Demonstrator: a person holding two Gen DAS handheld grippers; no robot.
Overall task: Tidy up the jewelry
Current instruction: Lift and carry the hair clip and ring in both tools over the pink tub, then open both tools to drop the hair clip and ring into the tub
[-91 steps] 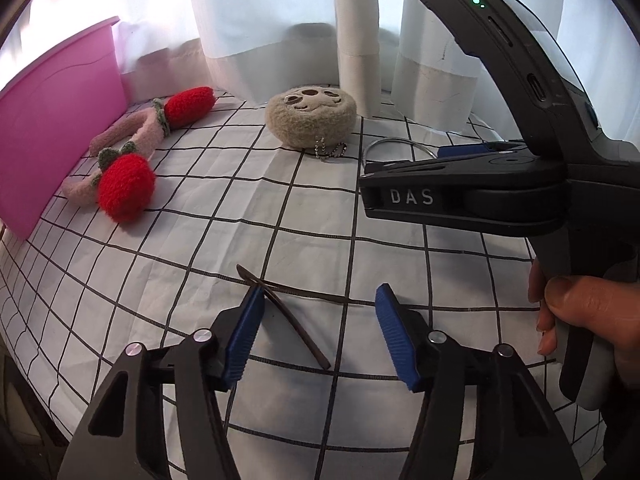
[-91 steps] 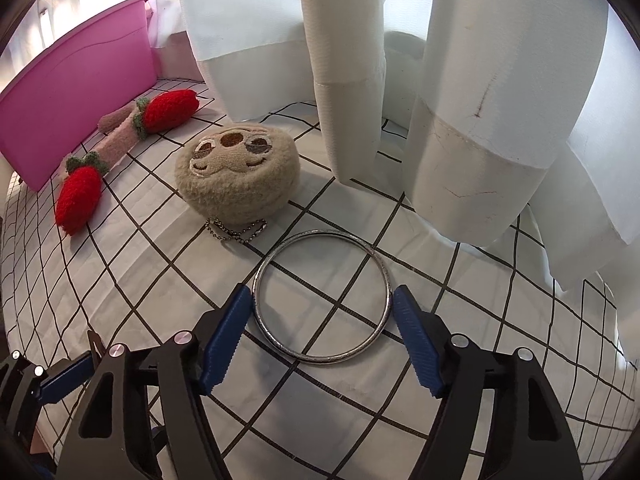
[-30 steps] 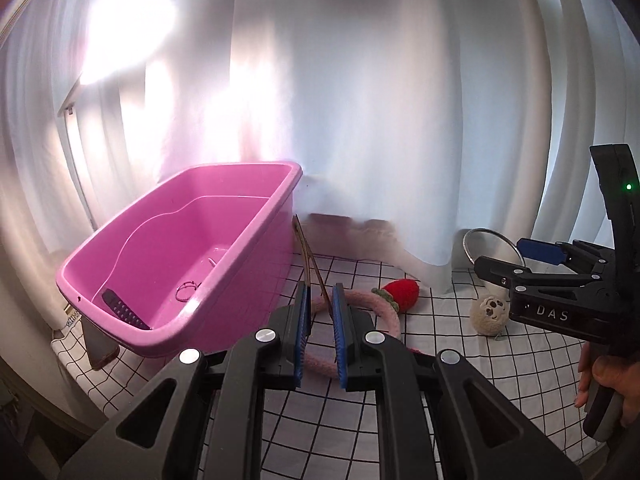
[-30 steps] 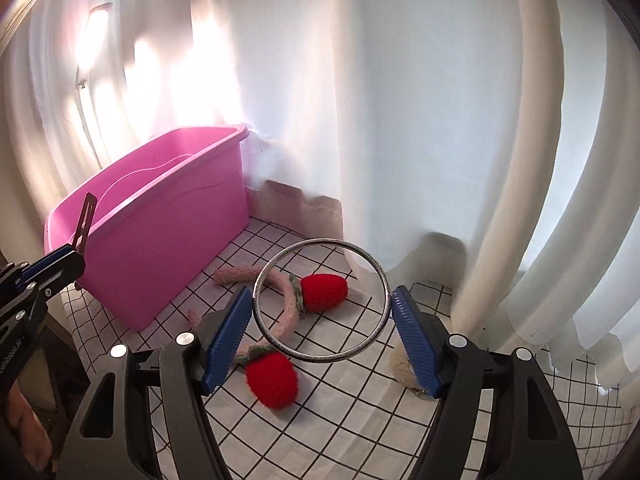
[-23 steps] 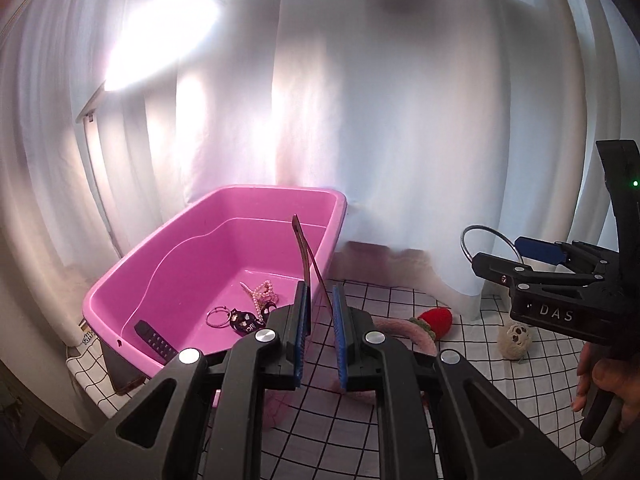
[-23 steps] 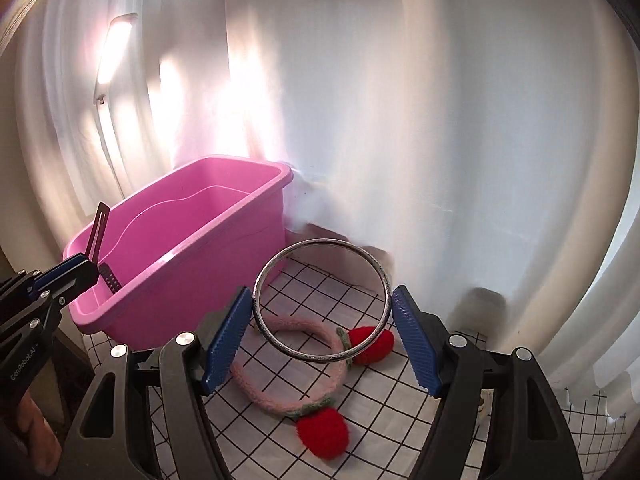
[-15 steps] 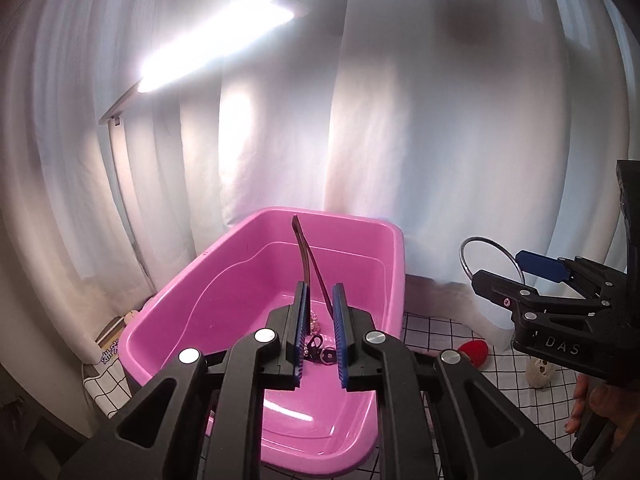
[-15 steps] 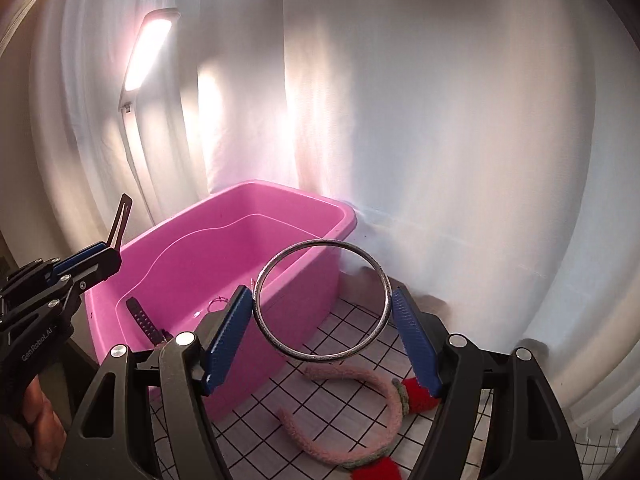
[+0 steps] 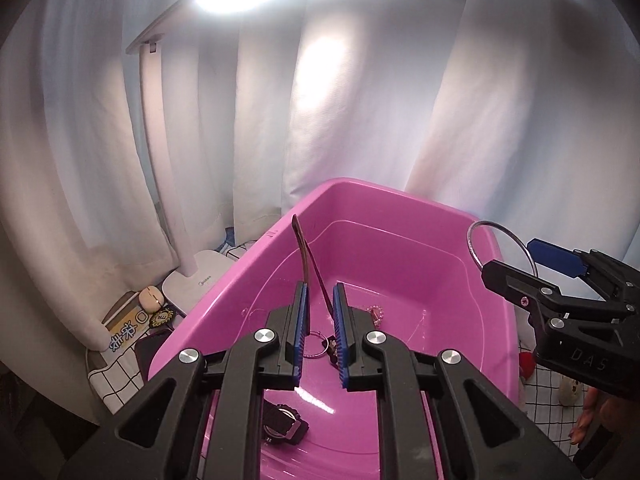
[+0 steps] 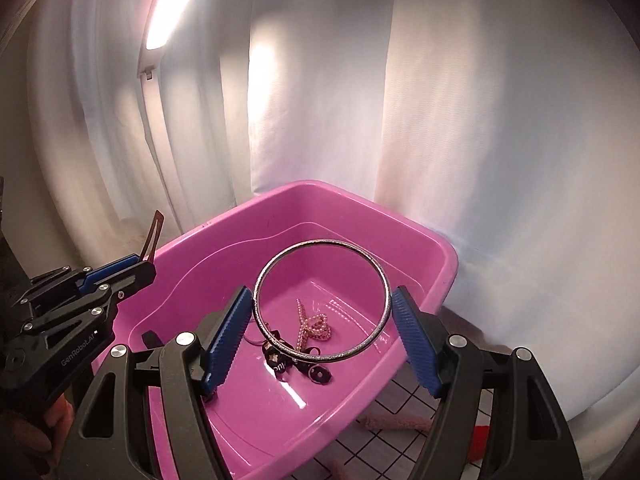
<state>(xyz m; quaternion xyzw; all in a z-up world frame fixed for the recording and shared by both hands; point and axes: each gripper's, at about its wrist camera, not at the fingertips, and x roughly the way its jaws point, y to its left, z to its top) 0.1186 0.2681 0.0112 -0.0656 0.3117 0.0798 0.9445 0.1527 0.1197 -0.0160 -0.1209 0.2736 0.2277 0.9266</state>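
Both grippers are hovering over the pink tub [image 10: 436, 256], a smooth glossy plastic bin. The left gripper [image 9: 319, 332] is pinching a thin brown hair clip [image 9: 304, 252], long axis upright. The right gripper [image 10: 322, 336] is clamping a rigid silver bangle [image 10: 322, 302] across its width, ring held roughly level, directly above the pearl strand [image 10: 314, 326] on the tub floor.

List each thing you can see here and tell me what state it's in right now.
Left claw: shut on the brown hair clip, above the bin.
Right claw: shut on the silver bangle, above the bin.
Pink bin: open-topped, holding jewelry.
Pearl strand: lying loose in the bin.
Black watch: lying on the bin floor.
Desk lamp: switched on.
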